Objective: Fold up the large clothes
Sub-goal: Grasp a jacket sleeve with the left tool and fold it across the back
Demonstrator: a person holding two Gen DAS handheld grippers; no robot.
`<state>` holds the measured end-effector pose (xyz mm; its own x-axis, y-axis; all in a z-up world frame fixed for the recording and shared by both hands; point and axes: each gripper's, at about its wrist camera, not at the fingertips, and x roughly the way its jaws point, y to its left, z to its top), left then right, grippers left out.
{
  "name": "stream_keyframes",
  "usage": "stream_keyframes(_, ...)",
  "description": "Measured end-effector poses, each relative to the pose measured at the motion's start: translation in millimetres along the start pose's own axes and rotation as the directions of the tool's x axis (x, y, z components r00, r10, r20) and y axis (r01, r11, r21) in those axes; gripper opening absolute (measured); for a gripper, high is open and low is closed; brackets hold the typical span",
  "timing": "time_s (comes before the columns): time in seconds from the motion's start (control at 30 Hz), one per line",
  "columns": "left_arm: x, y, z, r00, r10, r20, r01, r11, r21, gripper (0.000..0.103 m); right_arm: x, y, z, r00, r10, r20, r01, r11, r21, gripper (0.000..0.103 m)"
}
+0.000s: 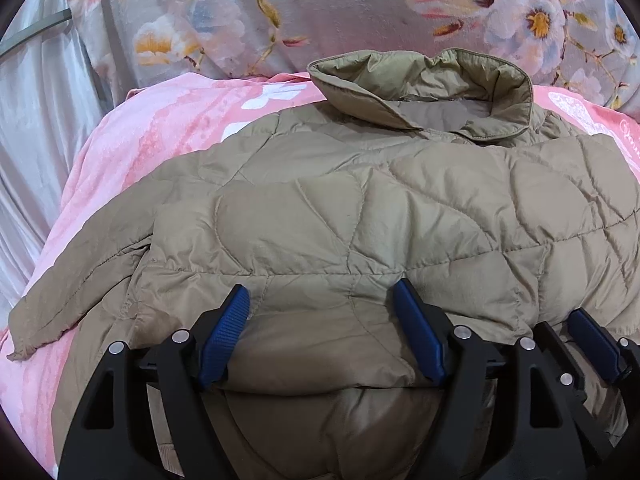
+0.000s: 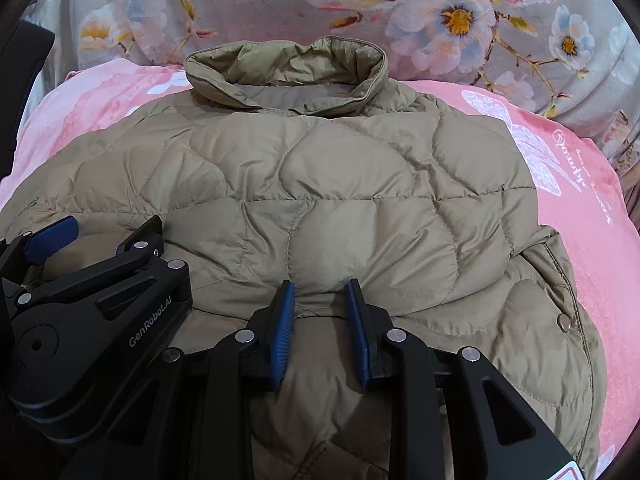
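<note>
A tan quilted jacket (image 1: 360,200) lies flat with its collar (image 1: 420,84) at the far end. Its near edge is doubled over into a puffy fold. My left gripper (image 1: 320,290) straddles that fold with its blue pads (image 1: 236,320) wide apart and not squeezing it. In the right wrist view the jacket (image 2: 320,184) fills the middle. My right gripper (image 2: 320,285) has its jaws close together, pinching a ridge of the fold. The two grippers sit side by side, the left gripper (image 2: 114,224) at that view's left edge and the right gripper (image 1: 560,320) at the left wrist view's lower right.
The jacket rests on a pink printed blanket (image 1: 160,136) (image 2: 580,240). A grey floral cover (image 1: 320,8) (image 2: 280,0) rises behind the collar. A pale curtain (image 1: 40,140) hangs at the far left. One sleeve (image 1: 60,312) trails to the left, and a metal snap (image 2: 564,322) shows on the right.
</note>
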<state>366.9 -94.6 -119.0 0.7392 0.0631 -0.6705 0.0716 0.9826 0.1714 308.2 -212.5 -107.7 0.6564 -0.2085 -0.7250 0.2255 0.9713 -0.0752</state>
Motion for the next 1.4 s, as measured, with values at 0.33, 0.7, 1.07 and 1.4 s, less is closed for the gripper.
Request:
stream_keyframes(0.33,-0.1,-1.4,-0.7,1.0,0.012,0.003,-0.012,1.0,0.009,0.073,2.0,3.4,0.4,1.0,-0.018,-0.001,0.018,1.0,-0.01,0.025)
stream_keyframes(0.7,-65.2,121.5,-23.4,0.979,-0.198,0.053,0.204,0.914,-0.349,0.089,-2.9,-9.6,0.6,0.999,0.052,-0.004,-0.052,0.998,0.046,0.026)
stream_keyframes(1.07,-61.1,421.9,-148.2,0.97,0.069,-0.232,-0.223,0.633,-0.741,0.093,-134.2,11.8,-91.4,0.997,0.053,0.048,-0.051,0.997,-0.053,0.054)
stream_keyframes(1.4,-43.4,424.0,-104.6,0.993,-0.009,-0.122,-0.09,0.616,-0.782,0.023,-157.4,11.2,-112.1,0.999,0.036,0.036,-0.035,0.999,-0.03,0.054)
